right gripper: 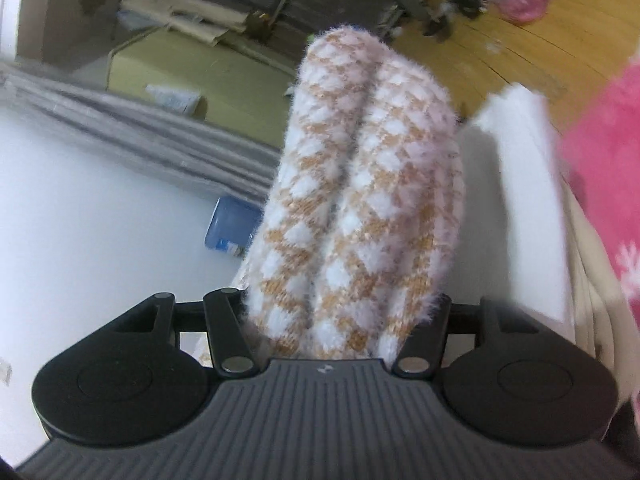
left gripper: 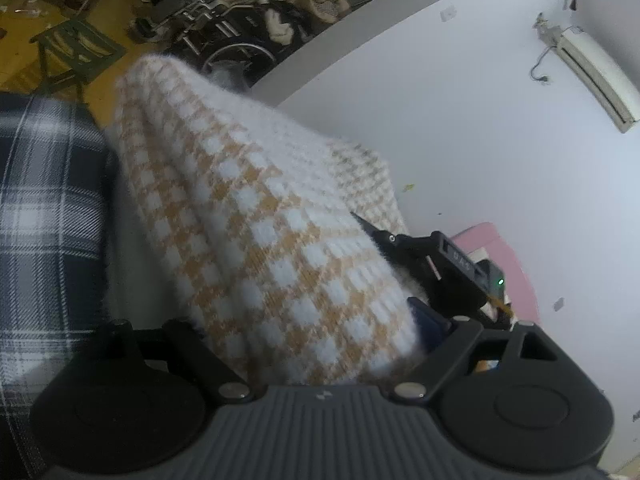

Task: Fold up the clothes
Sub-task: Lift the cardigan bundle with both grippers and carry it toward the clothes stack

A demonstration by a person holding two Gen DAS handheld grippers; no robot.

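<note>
Your counter (left gripper: pixel 460 128) is a plain white surface, with a curved rim at its far side in the left wrist view. A pink folded cloth (left gripper: pixel 508 252) lies on it near the right. In the right wrist view the same white counter (right gripper: pixel 80 200) fills the left, and a white folded piece (right gripper: pixel 516 184) rests on it beside a bright pink fleece (right gripper: pixel 604 168).

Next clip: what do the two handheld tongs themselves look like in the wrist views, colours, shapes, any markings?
Both tongs are alike: a dark grey ribbed centre plate with a tiny pale logo, flanked by two round black housings, with black link arms on silver pivot pins. The left tongs show this in the left wrist view, the right tongs in the right wrist view. The right unit's side, seen from the left wrist, shows a green light.
</note>
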